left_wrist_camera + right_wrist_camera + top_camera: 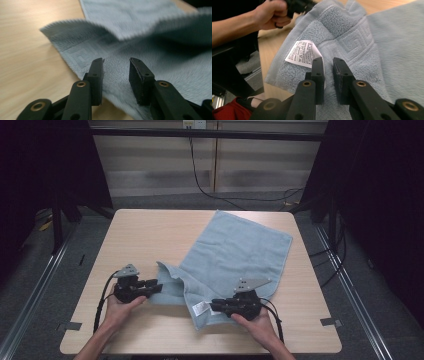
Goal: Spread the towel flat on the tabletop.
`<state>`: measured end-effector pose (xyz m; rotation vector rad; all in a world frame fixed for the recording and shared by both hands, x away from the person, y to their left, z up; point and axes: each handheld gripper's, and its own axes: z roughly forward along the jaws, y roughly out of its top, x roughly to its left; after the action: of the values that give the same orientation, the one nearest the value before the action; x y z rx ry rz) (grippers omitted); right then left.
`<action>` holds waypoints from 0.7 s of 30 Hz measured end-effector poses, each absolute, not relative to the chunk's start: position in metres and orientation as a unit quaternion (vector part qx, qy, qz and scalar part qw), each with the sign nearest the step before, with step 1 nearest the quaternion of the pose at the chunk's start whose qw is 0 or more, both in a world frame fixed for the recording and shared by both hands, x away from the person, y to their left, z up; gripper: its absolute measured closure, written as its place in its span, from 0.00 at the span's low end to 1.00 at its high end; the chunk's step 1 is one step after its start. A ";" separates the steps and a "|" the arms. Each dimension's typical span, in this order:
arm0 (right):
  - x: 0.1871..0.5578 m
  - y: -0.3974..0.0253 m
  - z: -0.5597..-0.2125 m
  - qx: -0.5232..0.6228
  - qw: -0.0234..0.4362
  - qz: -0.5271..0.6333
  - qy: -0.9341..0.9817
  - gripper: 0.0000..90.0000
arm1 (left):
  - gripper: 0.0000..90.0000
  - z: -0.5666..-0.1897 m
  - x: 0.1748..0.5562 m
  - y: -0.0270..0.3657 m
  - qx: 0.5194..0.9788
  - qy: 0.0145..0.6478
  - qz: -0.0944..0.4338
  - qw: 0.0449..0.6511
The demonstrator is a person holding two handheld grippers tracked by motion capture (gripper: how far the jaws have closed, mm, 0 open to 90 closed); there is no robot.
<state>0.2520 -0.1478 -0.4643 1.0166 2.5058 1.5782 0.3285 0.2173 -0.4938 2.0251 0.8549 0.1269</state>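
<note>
A light blue towel [240, 247] lies slanted across the wooden table [145, 232], its near edge rumpled and folded over. My left gripper [159, 287] is open at the towel's near left corner, and its jaws straddle the towel edge [116, 82] without touching it. My right gripper [212, 307] rests on the near corner that carries a white care label [302, 53]. Its jaws stand close together with towel fabric [328, 80] in the narrow gap, and the label's edge runs along the left jaw. A raised fold [140, 25] of towel hangs blurred beyond the left jaws.
Bare tabletop [135, 245] stretches to the left of the towel. The table's front edge [200, 351] lies just behind both hands. Black cables [102, 300] trail from the grippers. In the right gripper view the other hand [270, 13] holds its gripper farther off.
</note>
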 end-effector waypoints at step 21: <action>0.278 -0.237 -0.489 0.443 0.073 0.429 0.783 0.92 | 0.74 -0.502 0.294 0.201 0.871 0.279 0.055 0.401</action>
<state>0.2780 -0.2373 -0.4894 1.3322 2.3536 1.2898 0.2935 0.2007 -0.5016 2.2022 0.7053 0.1403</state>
